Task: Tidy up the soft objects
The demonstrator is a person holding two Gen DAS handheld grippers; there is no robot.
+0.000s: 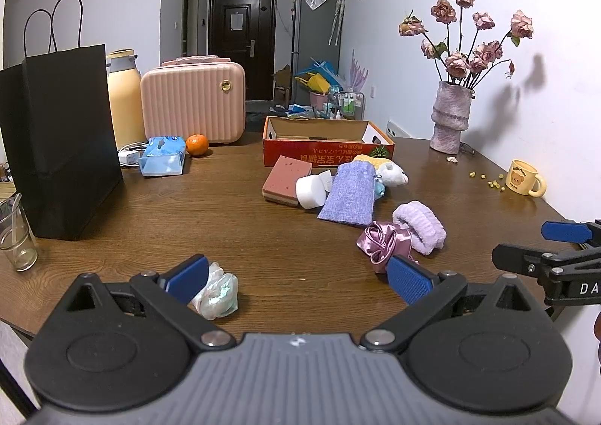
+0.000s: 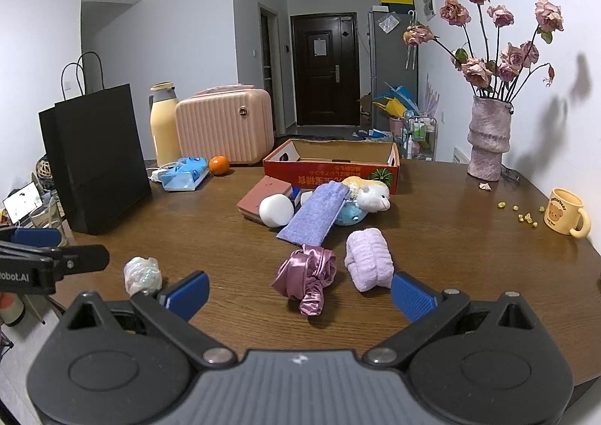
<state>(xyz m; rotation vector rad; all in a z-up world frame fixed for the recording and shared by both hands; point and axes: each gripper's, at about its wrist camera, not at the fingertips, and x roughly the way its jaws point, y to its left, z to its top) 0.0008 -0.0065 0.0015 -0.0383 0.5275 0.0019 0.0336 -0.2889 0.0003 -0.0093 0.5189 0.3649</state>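
Soft items lie in a cluster mid-table: a pink satin scrunchie (image 2: 306, 276), a lilac towelling band (image 2: 370, 263), a purple fabric pouch (image 2: 317, 214), a white sponge (image 2: 277, 210), a pink sponge block (image 2: 263, 198) and a white plush toy (image 2: 372, 196). A crumpled iridescent wad (image 1: 218, 291) sits beside my left gripper's left finger. Behind the cluster stands an open red cardboard box (image 2: 330, 168). My left gripper (image 1: 298, 280) is open over bare wood. My right gripper (image 2: 300, 293) is open too, with the scrunchie just ahead between its fingers.
A black paper bag (image 1: 62, 139), a yellow flask (image 1: 122, 98), a pink mini suitcase (image 1: 193, 100), a tissue pack (image 1: 163, 156) and an orange (image 1: 197, 144) line the left back. A vase of dried roses (image 2: 488, 136) and a yellow mug (image 2: 565, 213) stand right. A glass (image 1: 15, 233) is near the left edge.
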